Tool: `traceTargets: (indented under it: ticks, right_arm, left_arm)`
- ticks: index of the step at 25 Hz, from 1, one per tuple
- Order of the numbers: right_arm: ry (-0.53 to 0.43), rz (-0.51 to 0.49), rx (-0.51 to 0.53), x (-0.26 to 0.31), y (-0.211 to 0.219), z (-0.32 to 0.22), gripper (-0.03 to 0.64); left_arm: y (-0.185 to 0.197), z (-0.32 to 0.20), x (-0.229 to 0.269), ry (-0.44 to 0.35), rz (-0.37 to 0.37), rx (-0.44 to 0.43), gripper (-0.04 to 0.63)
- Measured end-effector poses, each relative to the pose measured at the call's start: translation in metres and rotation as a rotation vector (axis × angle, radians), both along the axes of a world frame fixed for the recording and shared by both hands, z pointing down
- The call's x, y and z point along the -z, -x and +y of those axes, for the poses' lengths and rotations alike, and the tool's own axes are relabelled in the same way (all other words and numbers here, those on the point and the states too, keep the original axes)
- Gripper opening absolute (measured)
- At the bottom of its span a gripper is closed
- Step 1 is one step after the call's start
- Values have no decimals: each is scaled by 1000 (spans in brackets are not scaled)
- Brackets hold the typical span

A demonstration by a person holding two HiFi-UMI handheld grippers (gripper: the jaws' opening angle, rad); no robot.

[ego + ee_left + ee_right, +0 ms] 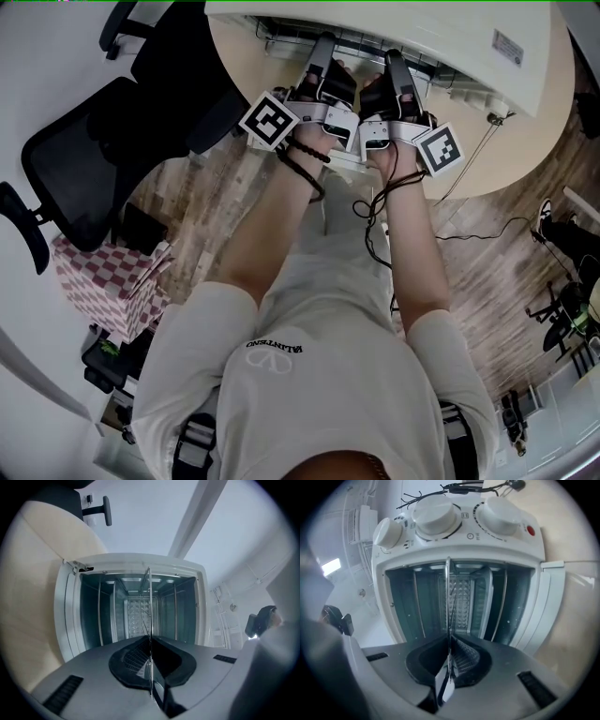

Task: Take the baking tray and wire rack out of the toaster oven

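The white toaster oven (459, 550) stands open on the table, and both gripper views look straight into its metal cavity (140, 606). The wire rack (448, 588) shows edge-on as a thin metal line running from the cavity into the jaws. My left gripper (150, 667) is shut on the rack's front edge (149, 597). My right gripper (449, 667) is shut on the same edge a little further along. In the head view both grippers, left (323, 61) and right (394, 70), reach side by side to the oven (422, 28). I cannot make out a baking tray.
The oven door (553, 602) hangs open at the mouth. Two large dials and one smaller knob (436, 515) sit on the control panel. The oven stands on a round beige table (525, 131). A black office chair (103, 159) and a checkered box (108, 281) are to my left.
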State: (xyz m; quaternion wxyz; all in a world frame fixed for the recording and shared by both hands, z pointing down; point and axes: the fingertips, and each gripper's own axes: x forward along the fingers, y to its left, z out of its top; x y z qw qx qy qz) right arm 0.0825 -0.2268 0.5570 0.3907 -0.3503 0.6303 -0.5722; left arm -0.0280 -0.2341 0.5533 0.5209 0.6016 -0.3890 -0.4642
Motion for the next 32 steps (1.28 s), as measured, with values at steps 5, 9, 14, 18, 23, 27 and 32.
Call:
traceTargets:
  ticks: [5, 9, 14, 18, 23, 27, 32]
  right_arm:
    - [-7, 2, 17, 1, 0, 8, 11]
    - [1, 0, 9, 0, 2, 16, 9]
    - [6, -3, -19, 0, 2, 26, 6]
    - [10, 13, -36, 1, 3, 32, 6]
    - [20, 15, -55, 4, 3, 42, 6]
    - [27, 18, -65, 2, 4, 49, 6]
    - [28, 26, -77, 3, 5, 59, 6]
  left_arm:
    - [0, 8, 0, 4, 15, 18, 3]
    - [1, 15, 1, 11, 35, 14, 0]
    - [2, 26, -2, 19, 47, -12, 0]
    - [2, 32, -1, 24, 60, -34, -2]
    - [3, 42, 1, 31, 74, -49, -2]
    - [3, 47, 1, 33, 78, -59, -2]
    - [5, 58, 0, 33, 80, -72, -3]
